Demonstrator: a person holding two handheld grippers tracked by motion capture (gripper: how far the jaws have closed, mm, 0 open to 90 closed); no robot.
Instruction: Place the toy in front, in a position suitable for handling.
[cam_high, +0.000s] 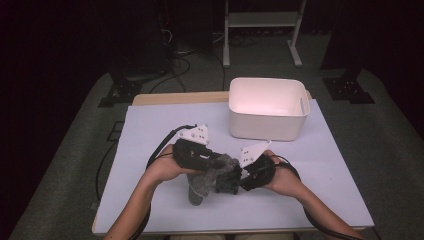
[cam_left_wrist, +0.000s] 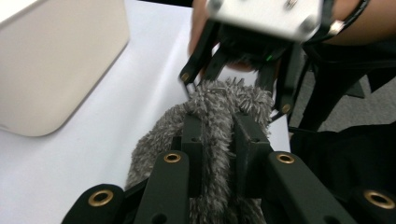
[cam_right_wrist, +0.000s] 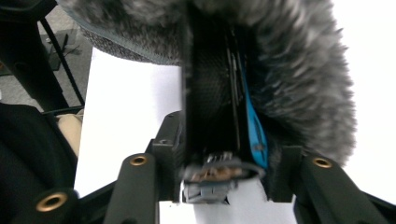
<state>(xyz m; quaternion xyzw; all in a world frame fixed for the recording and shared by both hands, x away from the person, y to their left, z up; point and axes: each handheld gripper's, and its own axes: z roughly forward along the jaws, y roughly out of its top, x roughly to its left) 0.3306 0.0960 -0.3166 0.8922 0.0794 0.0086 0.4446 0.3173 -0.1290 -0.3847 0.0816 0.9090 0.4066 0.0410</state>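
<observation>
Left tongs (cam_left_wrist: 212, 140) are clamped on the grey fluffy cover (cam_left_wrist: 219, 105); right tongs (cam_right_wrist: 219, 154) are clamped on a black device (cam_right_wrist: 210, 107) w/ the cover around it. Prob. best to pull slowly, keeping both grips firm.

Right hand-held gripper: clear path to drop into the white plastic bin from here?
Probably yes. The white plastic bin stands open-topped beyond the right hand-held gripper, with bare white tabletop between. But that gripper is clamped on the grey fuzzy item, which the left hand-held gripper also grips.
</observation>
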